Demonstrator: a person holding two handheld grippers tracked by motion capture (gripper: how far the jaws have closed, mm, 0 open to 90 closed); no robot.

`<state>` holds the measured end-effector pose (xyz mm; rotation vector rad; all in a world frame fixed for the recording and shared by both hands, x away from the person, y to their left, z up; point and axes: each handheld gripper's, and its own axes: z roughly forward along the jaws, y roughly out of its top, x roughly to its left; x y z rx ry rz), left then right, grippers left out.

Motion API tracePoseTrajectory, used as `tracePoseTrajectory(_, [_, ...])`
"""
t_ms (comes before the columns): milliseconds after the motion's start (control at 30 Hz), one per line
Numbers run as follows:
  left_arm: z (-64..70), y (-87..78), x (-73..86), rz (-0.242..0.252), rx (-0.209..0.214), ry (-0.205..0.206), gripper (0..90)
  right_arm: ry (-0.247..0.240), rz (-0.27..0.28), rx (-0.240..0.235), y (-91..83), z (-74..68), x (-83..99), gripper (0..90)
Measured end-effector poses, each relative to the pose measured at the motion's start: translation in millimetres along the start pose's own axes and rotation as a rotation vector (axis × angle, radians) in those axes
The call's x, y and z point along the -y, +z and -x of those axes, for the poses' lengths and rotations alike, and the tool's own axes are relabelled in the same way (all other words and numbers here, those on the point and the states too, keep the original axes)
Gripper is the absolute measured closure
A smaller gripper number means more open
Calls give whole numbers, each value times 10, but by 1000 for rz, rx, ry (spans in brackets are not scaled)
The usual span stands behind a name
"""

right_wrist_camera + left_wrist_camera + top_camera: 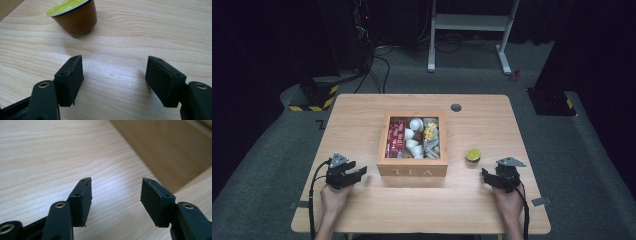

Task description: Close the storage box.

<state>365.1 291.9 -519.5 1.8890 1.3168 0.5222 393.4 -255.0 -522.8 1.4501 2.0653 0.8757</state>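
On the table [362, 115], high view: wooden tea box [412, 170] sits dead centre, lid off, "TEA" lettering on the near wall. Inside it, red packets [396, 137] fill the left compartment, white capsules [414, 135] the middle, yellow-and-grey sachets [431, 136] the right. Coffee capsule [473, 155] with a lime-green lid stands alone on the bare wood at 3 o'clock of the box, just beside it, not touching. Left gripper [356, 174] held at 8 o'clock of the box, near its front-left corner, jaws spread, nothing between them. Right gripper [486, 178] at 4 o'clock of the box, at 5 o'clock of the capsule, near it but apart, jaws spread, nothing held. Left gripper view: left gripper [115, 200] wide apart over wood grain, gap bare; tea box wall [172, 147] runs across at 1 o'clock, clear of the pads. Right gripper view: right gripper [114, 80] wide apart above the tabletop; coffee capsule [75, 17] at 11 o'clock ahead of the jaws, brown body, green foil top, upright, short of the fingertips [72, 72], no contact.
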Motion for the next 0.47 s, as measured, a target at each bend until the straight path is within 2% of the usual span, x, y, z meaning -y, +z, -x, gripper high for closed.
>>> tracePoseTrajectory(100, [-24,43,29,-21,-28,0,406,0,0,0,0,0,0,305])
tracePoseTrajectory(267, [-31,70,50,-17,-67,2,382,0,0,0,0,0,0,305])
tracePoseTrajectory(333, [-4,85,42,-25,-72,10,351,0,0,0,0,0,0,305])
tracePoseTrajectory(400, [41,105,36,-37,-89,41,305,0,0,0,0,1,0,305])
tracePoseTrajectory(467, [38,112,28,-40,-84,46,287,0,0,0,0,1,0,305])
